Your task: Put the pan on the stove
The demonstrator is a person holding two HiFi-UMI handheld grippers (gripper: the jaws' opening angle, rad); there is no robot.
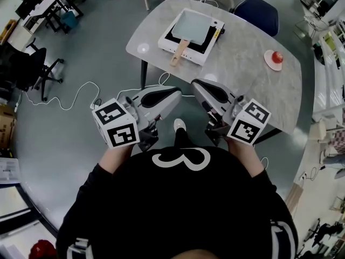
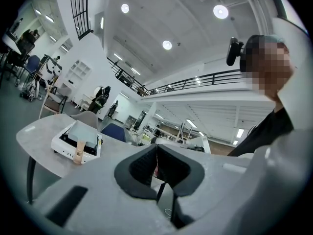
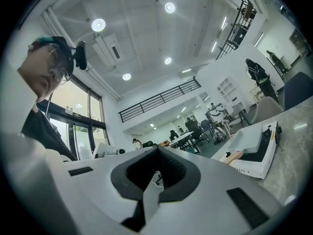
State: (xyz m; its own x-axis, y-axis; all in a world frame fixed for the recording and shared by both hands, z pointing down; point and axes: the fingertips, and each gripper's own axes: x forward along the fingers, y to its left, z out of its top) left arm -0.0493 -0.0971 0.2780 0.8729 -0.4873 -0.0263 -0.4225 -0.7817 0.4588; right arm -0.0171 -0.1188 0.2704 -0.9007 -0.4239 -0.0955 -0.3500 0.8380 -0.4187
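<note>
The left gripper (image 1: 177,93) and right gripper (image 1: 195,84) have smooth, matt pale-grey plastic shells and black ribbed, rubbery pads (image 2: 145,164). Ahead of the jaws, the table (image 1: 242,82) has a smooth, speckled, stone-look top. The stove (image 1: 202,55) has white plastic casing around glossy black, and the pan (image 1: 195,26) is matt pale grey with a bare wooden handle (image 1: 179,53).

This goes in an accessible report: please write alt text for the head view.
A square pan with a wooden handle sits on a white stove on a grey table. Nearer, a person in black holds the left gripper and right gripper, both shut and empty.
</note>
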